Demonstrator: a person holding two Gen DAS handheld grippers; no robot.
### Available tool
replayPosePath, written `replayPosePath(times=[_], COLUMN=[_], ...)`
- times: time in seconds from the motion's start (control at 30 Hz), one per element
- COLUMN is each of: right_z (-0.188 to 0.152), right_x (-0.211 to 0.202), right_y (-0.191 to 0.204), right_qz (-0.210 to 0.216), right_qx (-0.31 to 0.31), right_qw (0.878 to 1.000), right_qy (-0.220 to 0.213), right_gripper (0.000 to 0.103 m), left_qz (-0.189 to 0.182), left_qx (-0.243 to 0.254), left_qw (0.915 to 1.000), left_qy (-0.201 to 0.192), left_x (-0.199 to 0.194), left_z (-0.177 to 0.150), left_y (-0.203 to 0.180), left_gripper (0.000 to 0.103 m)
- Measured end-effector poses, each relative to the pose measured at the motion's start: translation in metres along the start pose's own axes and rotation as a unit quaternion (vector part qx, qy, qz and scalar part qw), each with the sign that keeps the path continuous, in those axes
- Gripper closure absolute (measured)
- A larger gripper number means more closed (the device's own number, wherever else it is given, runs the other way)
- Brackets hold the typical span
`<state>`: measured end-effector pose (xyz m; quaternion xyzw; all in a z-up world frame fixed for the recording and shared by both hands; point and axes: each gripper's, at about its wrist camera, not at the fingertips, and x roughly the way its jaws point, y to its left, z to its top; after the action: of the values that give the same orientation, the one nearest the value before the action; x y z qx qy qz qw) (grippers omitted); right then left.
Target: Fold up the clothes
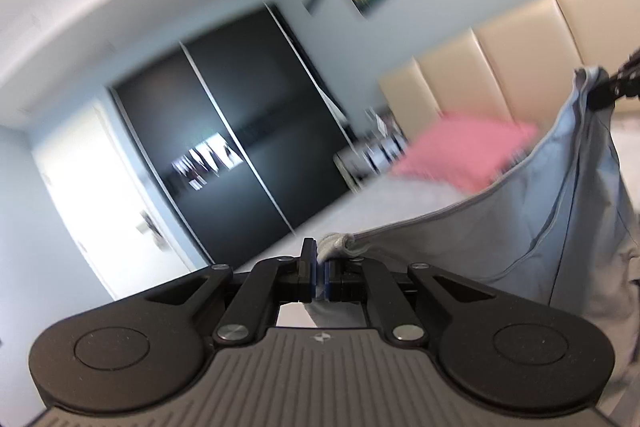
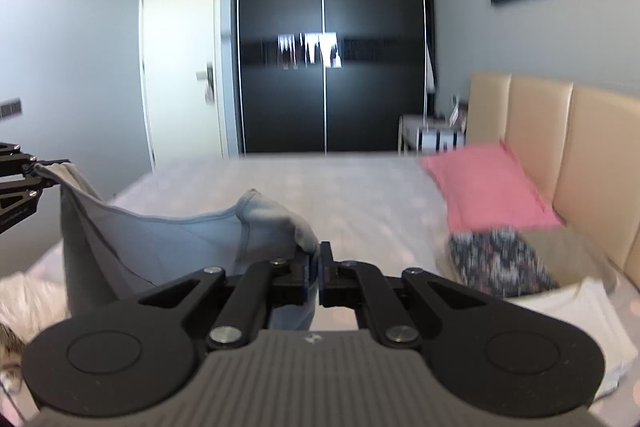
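1. Both clamped: left gripper (image 1: 320,267) and right gripper (image 2: 318,267) each pinch a corner of the grey garment (image 1: 540,219).
2. Garment hangs between them above the bed (image 2: 340,195), likely spread taut for folding.

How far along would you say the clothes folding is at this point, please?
Done: a dark patterned garment and a white one already lie by the pink pillow, seemingly folded. In hand: the left gripper and right gripper are each shut on an edge of the light grey garment, which hangs between them above the bed. Left: laying it flat and making every fold.
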<state>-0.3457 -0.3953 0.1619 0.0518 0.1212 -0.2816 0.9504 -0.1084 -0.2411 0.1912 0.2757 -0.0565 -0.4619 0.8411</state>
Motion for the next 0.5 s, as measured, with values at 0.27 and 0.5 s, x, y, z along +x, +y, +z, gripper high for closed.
replayPosePath(times=[0.27,0.5], right_z=[0.045,0.049], right_x=[-0.075,-0.093], right_y=[0.008,0.013], right_qz=[0.005,0.006], right_qx=[-0.026,-0.031], right_qw=[0.985,0.976], right_qy=[-0.172,-0.215], right_gripper=[0.098,0.098], left_qz=[0.059,0.039], left_qx=[0.009,0.006], left_qw=[0.9952,0.997], left_qy=[-0.077,-0.066], left_x=[-0.065,-0.063], left_z=[0.058,0.062], left_y=[0.019,0.022], left_gripper=[0.101,0.101])
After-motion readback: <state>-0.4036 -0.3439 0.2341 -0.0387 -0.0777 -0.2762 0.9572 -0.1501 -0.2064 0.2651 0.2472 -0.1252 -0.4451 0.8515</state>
